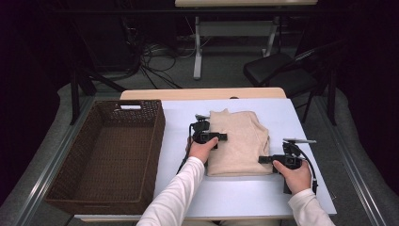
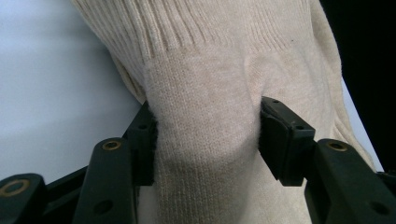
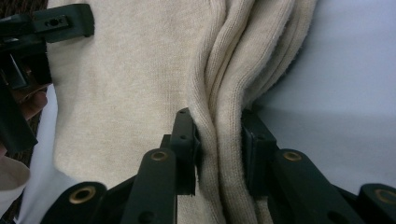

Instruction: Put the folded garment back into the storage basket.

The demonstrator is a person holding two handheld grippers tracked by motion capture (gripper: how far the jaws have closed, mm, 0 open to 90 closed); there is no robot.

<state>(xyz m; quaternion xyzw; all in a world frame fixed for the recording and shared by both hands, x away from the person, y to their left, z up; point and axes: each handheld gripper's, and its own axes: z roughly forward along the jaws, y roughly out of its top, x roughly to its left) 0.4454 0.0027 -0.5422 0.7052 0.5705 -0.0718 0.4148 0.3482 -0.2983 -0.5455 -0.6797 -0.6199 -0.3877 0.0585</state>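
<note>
A folded beige knit sweater (image 1: 240, 141) lies on the white table (image 1: 244, 195). My left gripper (image 1: 220, 137) reaches onto its left edge, level from the left. In the left gripper view the jaws (image 2: 205, 140) pinch a bulging fold of the sweater (image 2: 210, 60) just below its ribbed band. My right gripper (image 1: 263, 160) is at the sweater's near right corner. In the right gripper view its jaws (image 3: 218, 154) are shut on the stacked folded edges of the sweater (image 3: 116, 93), and the left gripper's jaw shows at the top left.
A large dark brown wicker basket (image 1: 159, 141) stands on the table's left, close to the left hand. Bare white tabletop lies in front of and right of the sweater. A black chair (image 1: 277, 68) and a second table's legs stand beyond the far edge.
</note>
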